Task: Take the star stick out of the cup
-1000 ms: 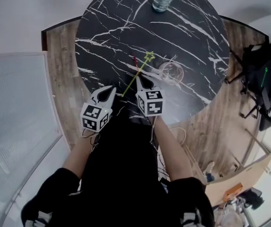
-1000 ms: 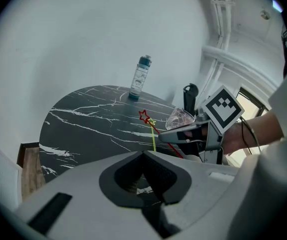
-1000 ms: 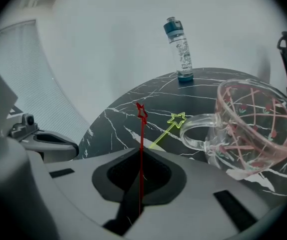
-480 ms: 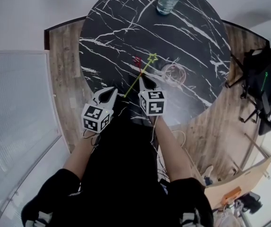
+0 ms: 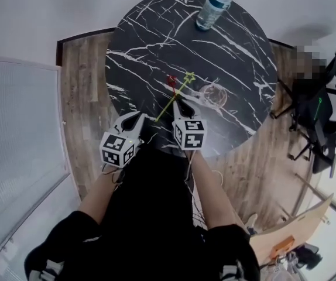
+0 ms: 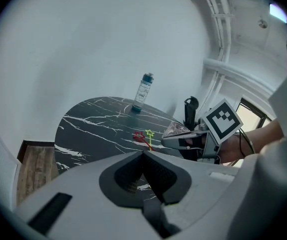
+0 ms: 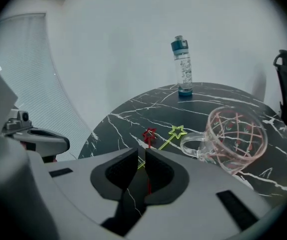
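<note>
Right, head view first. The round marble table (image 5: 144,40) carries a water bottle (image 5: 212,7) at its far edge and a glass cup (image 5: 215,93) toward the near-right edge. Both sticks are clear of the cup. The yellow-green star stick (image 5: 172,97) lies flat, running from mid-table toward the near edge. The red star stick (image 5: 171,81) pokes out of the right gripper (image 5: 177,104), just left of the cup. The left gripper (image 5: 139,116) hangs over the near edge.

Left gripper view: its jaws meet tip to tip with nothing between them, pointed across the table at both stars.

Right gripper view: the jaws are pinched down to a sliver, and the thin red shaft runs through that sliver, star out front. The yellow-green star sits just beside it and the cup's handle is near on the right.

The danger, as I judge it, is that the shaft is thin and held low, so it may swivel or slide out. A swing to the right could also clip the cup's handle. If it is let go carelessly near the near edge, the stick could roll off.
</note>
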`<state>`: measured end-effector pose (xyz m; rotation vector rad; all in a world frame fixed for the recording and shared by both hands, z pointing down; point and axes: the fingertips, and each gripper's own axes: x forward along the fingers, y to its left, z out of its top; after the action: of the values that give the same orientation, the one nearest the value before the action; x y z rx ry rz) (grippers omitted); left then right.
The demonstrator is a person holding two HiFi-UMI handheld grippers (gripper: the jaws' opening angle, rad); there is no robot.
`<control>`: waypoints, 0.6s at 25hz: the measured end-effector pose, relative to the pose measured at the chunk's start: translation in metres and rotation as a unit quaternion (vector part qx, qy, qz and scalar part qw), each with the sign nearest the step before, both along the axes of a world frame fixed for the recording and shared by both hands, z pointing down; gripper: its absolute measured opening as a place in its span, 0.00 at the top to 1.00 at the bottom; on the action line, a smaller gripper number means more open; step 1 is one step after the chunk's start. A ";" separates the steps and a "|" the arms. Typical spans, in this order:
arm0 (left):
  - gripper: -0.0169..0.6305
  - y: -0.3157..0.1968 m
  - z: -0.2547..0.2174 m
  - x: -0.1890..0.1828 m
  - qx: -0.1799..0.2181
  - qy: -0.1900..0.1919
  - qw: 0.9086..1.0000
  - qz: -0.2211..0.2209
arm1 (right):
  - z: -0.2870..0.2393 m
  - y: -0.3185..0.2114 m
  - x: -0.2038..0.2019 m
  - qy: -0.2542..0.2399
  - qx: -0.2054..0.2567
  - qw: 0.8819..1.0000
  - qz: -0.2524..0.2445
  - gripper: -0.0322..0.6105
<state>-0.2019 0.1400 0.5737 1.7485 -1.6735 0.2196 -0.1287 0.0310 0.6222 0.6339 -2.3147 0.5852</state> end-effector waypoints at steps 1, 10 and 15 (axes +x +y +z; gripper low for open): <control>0.98 0.002 -0.004 0.002 0.004 0.002 1.000 0.002 | -0.008 0.002 0.001 -0.004 0.008 1.000 0.001 0.90; 0.98 -0.003 -0.040 0.028 0.049 -0.019 0.999 0.011 | -0.071 0.023 0.036 -0.034 0.097 0.995 -0.004 0.95; 0.98 -0.003 -0.065 0.053 0.063 -0.042 0.997 0.008 | -0.098 0.030 0.069 -0.055 0.114 0.992 0.008 0.95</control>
<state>-0.1486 0.1367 0.5089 1.8693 -1.7665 0.2009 -0.0598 0.0612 0.5242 0.7425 -2.5037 0.3738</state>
